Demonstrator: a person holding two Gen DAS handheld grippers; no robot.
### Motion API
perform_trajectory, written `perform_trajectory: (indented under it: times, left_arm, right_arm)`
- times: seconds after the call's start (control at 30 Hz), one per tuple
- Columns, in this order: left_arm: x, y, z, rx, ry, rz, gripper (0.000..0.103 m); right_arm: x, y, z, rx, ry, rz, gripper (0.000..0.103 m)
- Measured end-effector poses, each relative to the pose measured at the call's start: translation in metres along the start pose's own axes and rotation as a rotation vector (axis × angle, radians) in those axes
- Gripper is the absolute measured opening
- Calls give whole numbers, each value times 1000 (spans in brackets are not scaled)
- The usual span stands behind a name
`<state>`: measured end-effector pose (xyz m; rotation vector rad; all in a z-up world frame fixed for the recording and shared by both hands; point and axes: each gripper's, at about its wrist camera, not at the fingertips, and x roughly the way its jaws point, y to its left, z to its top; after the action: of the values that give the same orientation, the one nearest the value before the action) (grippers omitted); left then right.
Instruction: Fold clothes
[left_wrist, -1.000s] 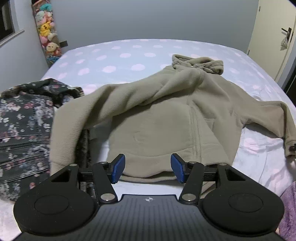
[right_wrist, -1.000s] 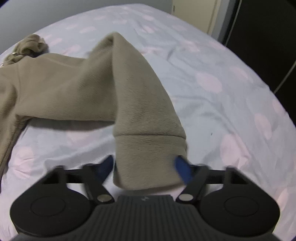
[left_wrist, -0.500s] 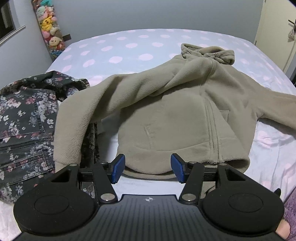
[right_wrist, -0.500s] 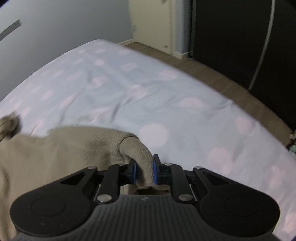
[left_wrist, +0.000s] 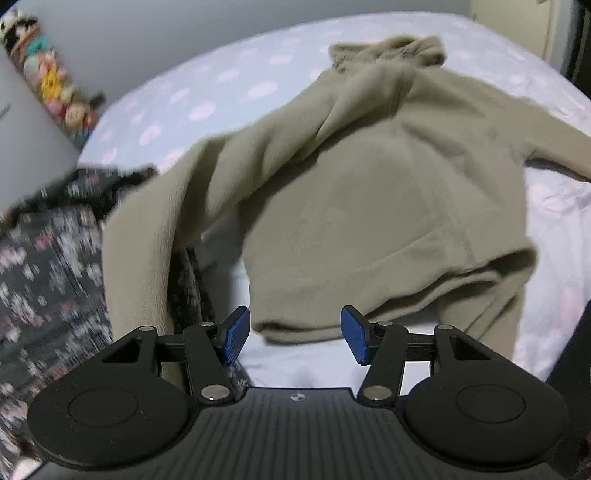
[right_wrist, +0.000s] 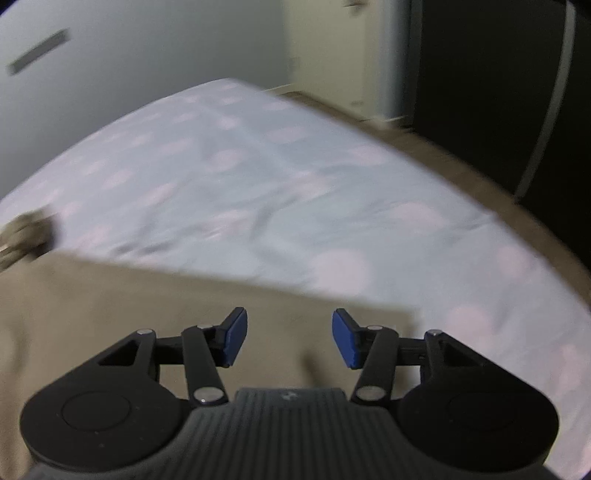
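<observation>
Olive-tan fleece zip hoodie (left_wrist: 369, 206) lies spread face-up on a pale blue bedsheet w/ pink dots (left_wrist: 221, 77), hood at the far end, hem nearest the left gripper (left_wrist: 294, 334), whose blue pads sit parted & empty just short of it. The right gripper (right_wrist: 290, 341), clenched on the right sleeve (right_wrist: 184, 314) half a sec ago, is now opening w/ nothing between its pads; that sleeve lies flat under it, so prob. a sleeve fold is done. Soft, nappy fleece; dark floral denim jacket (left_wrist: 44, 266) lies left under the other sleeve.
</observation>
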<state>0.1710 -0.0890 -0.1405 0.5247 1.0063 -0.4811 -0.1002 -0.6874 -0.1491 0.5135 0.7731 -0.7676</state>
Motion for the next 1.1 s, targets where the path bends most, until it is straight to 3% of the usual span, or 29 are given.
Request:
perform_trajectory:
  times: [0.2, 0.37, 0.73, 0.93, 1.0, 1.03, 1.07, 1.1]
  left_arm:
    - [44, 41, 1, -186, 20, -79, 53]
    - [73, 57, 2, -244, 48, -113, 53]
    - [116, 69, -5, -321, 83, -161, 53]
    - [140, 69, -14, -344, 133, -179, 52]
    - [143, 68, -16, -364, 128, -209, 40]
    - [144, 68, -16, -374, 126, -222, 33]
    - [142, 68, -16, -381, 117, -218, 29]
    - [141, 67, -16, -388, 109, -214, 20]
  right_arm:
    - [-20, 96, -86, -60, 138, 270, 64]
    - [-25, 168, -156, -34, 292, 447, 65]
    - [-5, 276, -260, -88, 586, 599, 66]
    - [11, 309, -287, -100, 624, 613, 66]
    - [14, 312, -289, -80, 619, 620, 60]
    - [14, 312, -289, -71, 612, 633, 46]
    - [13, 311, -288, -62, 607, 632, 42]
    - [12, 307, -286, -39, 604, 641, 39]
